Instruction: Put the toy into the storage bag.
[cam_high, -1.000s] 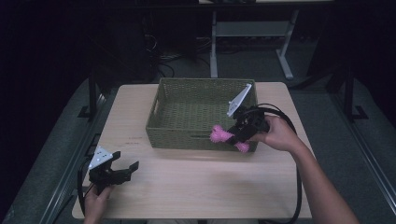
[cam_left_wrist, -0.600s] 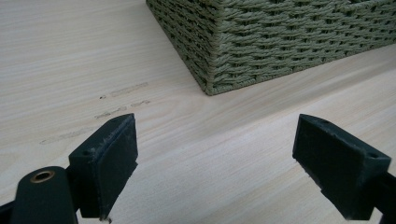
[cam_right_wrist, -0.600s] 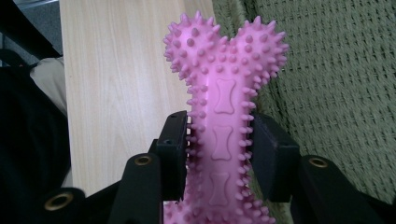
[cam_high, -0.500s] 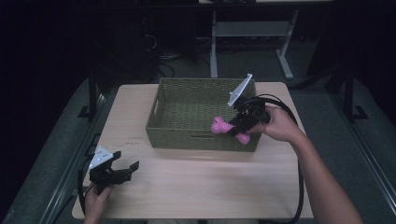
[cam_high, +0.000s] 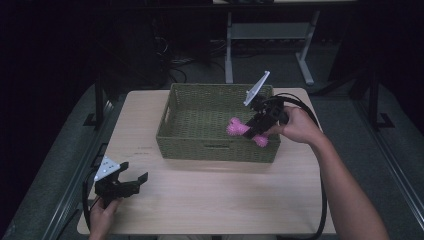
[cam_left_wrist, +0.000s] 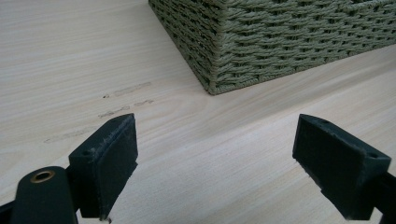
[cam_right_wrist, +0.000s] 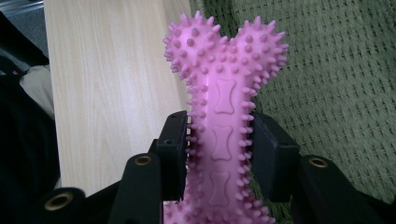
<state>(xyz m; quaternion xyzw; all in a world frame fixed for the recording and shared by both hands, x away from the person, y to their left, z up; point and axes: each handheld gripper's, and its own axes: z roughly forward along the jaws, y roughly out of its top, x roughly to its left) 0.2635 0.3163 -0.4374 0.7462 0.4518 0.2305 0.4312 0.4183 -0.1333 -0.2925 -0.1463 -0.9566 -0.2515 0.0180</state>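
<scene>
At the table's (cam_high: 210, 200) near left corner, the left gripper (cam_high: 131, 180) rests low with its jaws spread wide; its own view shows bare wood between them and a basket (cam_left_wrist: 280, 42) corner beyond. At the right, the right gripper (cam_high: 256, 129) pinches a pink bone (cam_high: 246, 131) over the basket's front right edge. The right gripper view shows the bone's spikes and the pads (cam_right_wrist: 173, 149) pressing on its shaft.

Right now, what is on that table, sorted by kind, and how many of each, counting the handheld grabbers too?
Woven green basket: 1
Pink spiky bone toy: 1, clamped in the right gripper over the basket
Handheld grippers: 2, the right one and the left gripper, open above the bare table
Total: 4
</scene>
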